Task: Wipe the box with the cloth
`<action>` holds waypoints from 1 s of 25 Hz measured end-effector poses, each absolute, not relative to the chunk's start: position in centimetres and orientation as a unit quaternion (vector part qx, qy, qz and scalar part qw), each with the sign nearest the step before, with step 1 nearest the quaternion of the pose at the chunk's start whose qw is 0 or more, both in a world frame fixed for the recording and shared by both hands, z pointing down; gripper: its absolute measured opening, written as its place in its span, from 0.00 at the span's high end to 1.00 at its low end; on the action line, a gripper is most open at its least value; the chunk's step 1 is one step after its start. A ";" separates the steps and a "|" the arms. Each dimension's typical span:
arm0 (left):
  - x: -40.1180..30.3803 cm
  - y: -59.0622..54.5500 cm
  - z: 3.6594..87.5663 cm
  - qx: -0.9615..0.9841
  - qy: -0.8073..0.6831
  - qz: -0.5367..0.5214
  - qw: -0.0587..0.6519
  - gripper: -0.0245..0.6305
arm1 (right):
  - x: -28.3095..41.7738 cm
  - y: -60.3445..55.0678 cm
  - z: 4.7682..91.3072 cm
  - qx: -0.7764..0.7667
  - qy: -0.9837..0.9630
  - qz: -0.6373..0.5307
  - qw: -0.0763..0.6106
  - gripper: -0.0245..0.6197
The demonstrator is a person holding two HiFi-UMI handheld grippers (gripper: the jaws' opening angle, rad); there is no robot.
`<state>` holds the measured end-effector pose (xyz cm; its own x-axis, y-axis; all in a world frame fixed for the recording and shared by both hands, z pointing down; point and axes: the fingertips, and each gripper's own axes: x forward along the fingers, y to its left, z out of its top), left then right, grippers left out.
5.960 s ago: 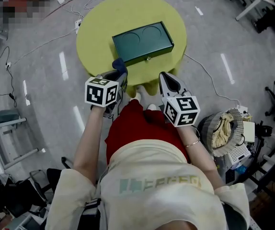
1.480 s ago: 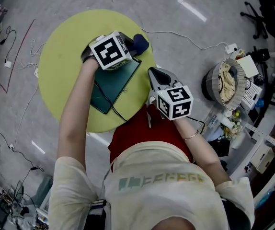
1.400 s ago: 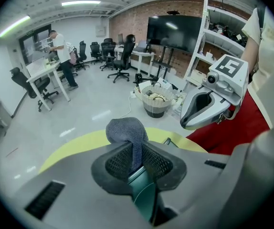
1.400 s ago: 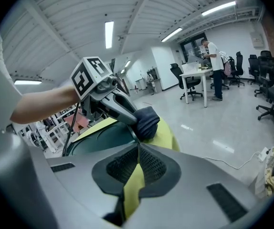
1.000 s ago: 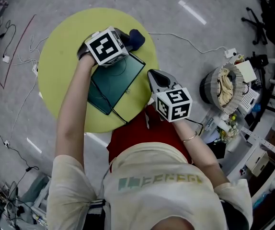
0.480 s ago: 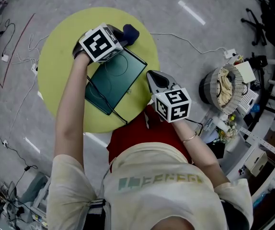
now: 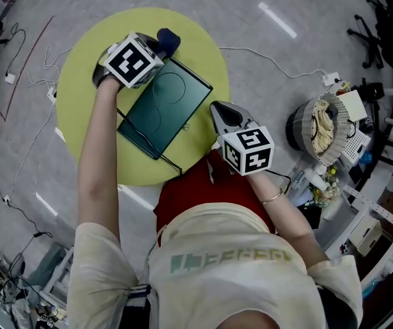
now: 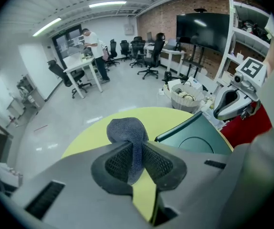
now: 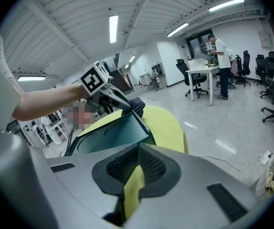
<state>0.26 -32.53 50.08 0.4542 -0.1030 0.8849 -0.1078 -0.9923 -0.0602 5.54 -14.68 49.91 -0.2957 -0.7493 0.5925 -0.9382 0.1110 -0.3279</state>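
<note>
Wiping in hand: wadded dark blue cloth (image 8: pixel 126 130) is clamped in left gripper (image 8: pixel 136 152) fingers at flat dark green box (image 7: pixel 166 106) corner; right gripper (image 9: pixel 136 162) fingers are pressed together, empty; a stroke across the lid is judged next.

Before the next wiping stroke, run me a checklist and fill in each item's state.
1. Cloth gripped: ok. The left gripper is shut on the cloth.
2. Cloth over the box: not ok. It sits just past the far corner of the box, over the table.
3. Box fully on the table: ok.
4. Box steadied: not ok. The right gripper is shut, empty and apart from the box.
5. Cloth pressing on a surface: cannot tell.
</note>
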 end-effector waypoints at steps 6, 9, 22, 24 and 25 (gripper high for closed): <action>-5.2 -32.9 48.1 0.847 -0.188 0.496 0.040 0.86 | 5.1 -14.1 49.4 0.560 -0.750 0.320 0.146 0.90; -8.8 -31.4 46.7 0.841 -0.242 0.480 0.058 0.86 | 4.5 -13.7 48.7 0.548 -0.764 0.308 0.145 0.90; -16.2 -18.1 44.5 0.796 -0.346 0.495 0.050 0.86 | 3.6 -9.0 48.0 0.488 -0.812 0.287 0.143 0.90; -17.1 -16.7 44.8 0.787 -0.350 0.506 0.046 0.86 | 3.2 -8.4 48.0 0.482 -0.816 0.285 0.143 0.90; -17.4 -16.1 44.9 0.786 -0.351 0.507 0.048 0.86 | 3.0 -8.1 48.0 0.479 -0.818 0.284 0.144 0.90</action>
